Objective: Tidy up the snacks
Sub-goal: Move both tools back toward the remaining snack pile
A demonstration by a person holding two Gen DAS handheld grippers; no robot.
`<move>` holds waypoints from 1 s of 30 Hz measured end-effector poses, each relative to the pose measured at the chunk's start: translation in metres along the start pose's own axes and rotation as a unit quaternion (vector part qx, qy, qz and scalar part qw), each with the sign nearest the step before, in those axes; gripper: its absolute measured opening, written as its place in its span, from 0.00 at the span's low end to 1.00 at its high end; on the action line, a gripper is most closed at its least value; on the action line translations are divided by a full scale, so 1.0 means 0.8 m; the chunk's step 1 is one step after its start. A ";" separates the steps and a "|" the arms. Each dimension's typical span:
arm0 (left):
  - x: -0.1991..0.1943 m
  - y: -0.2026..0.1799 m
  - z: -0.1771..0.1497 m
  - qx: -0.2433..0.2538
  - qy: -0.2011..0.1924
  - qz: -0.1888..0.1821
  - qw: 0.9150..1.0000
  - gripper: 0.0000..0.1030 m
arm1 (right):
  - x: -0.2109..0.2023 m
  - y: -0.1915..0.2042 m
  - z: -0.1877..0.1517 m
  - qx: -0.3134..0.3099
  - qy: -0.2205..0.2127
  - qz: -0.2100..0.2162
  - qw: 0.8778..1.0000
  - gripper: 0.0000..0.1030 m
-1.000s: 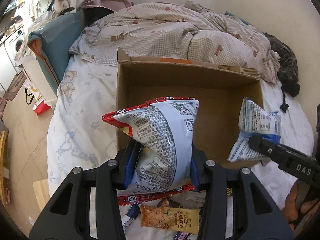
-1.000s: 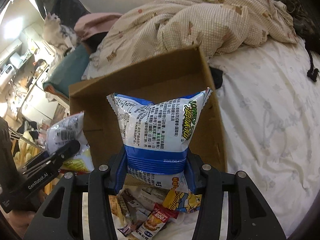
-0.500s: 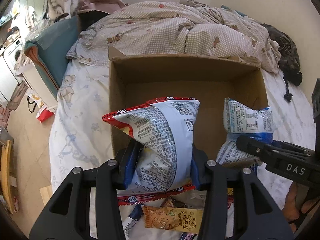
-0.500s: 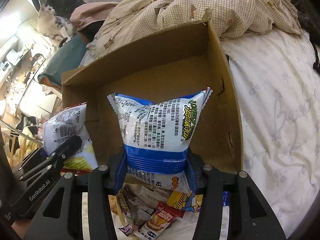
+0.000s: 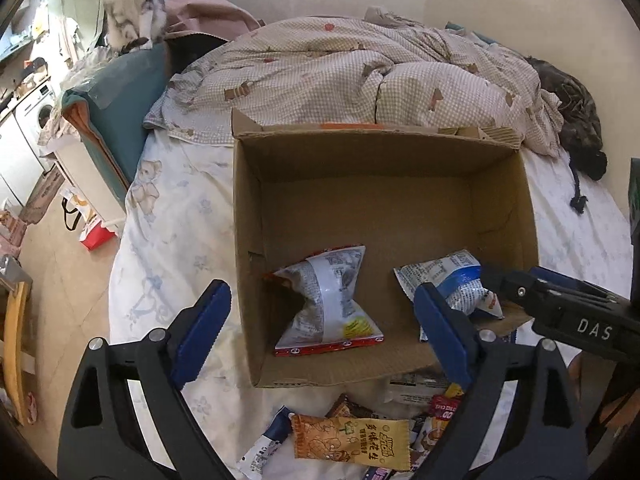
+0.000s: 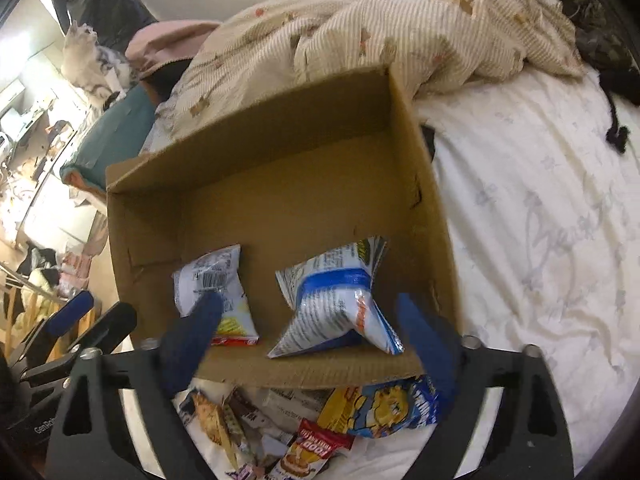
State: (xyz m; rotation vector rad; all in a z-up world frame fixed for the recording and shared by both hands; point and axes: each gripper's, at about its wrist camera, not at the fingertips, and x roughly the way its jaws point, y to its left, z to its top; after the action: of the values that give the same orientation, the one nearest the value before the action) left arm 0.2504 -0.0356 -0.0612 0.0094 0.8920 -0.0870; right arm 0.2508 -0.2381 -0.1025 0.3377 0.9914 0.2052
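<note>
While the bed point(image 5: 176, 216) with its pale printed sheet fills most of both views, a rumpled checked duvet point(image 5: 360, 72) lies heaped across the upper part of each frame, just behind the cardboard box point(image 5: 248, 240). That box sits open-topped on the sheet at the centre of the left wrist view and slightly left of centre in the right wrist view, its brown floor mostly bare. A white and grey cat point(image 5: 132, 4) stands at the upper left of the left wrist view, on a teal cushion point(image 5: 120, 116) at the bed's edge. Inside the box, near its front wall, lie two crumpled bags apart from each other: a red-edged snack bag point(image 5: 328, 304) toward the lower left of the box floor, and a blue-banded snack bag point(image 6: 340, 304) toward the lower right. Neither bag is held. Low in its own view, the left gripper point(image 5: 324, 332) has its blue-padded jaws spread wide, straddling the box's front left corner with nothing between them. Likewise the right gripper point(image 6: 312, 340) is spread apart, its blurred blue fingers point(image 6: 192, 340) hanging over the box's front wall on either side of the blue-banded bag without touching it. Along the bottom edge of both frames, in front of the box, a loose pile of small snack packets point(image 5: 352, 440) lies scattered on the sheet, an orange peanut packet point(image 5: 348, 438) foremost among them.
</note>
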 end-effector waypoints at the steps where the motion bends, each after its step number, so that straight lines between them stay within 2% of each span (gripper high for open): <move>1: -0.001 0.001 0.000 -0.001 -0.001 -0.004 1.000 0.88 | 0.000 0.001 0.000 -0.002 0.001 0.001 1.000 0.91; 7: -0.012 0.011 0.002 -0.020 -0.016 -0.001 1.000 0.88 | 0.001 0.007 0.004 -0.004 0.003 0.003 1.000 0.91; 12: -0.029 0.020 0.005 -0.038 -0.029 -0.003 0.999 0.88 | -0.012 0.013 0.002 -0.011 -0.014 0.002 1.000 0.91; 17: -0.054 0.031 0.000 -0.040 -0.051 -0.003 0.998 0.88 | -0.035 0.025 -0.014 -0.028 -0.035 -0.021 0.999 0.91; 21: -0.066 0.040 -0.003 -0.059 -0.049 0.008 0.997 0.88 | -0.056 0.025 -0.024 -0.010 -0.047 -0.017 0.999 0.89; 27: -0.083 0.041 -0.014 -0.053 -0.049 0.013 0.997 0.88 | -0.084 0.032 -0.044 -0.025 -0.059 -0.009 0.998 0.90; 30: -0.089 0.043 -0.026 -0.051 -0.041 0.010 0.998 0.88 | -0.089 0.025 -0.062 -0.013 -0.039 -0.006 0.999 0.90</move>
State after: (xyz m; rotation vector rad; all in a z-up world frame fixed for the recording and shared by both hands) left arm 0.1926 0.0047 -0.0196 -0.0802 0.8141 -0.0237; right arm 0.1706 -0.2330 -0.0645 0.3138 0.9127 0.1936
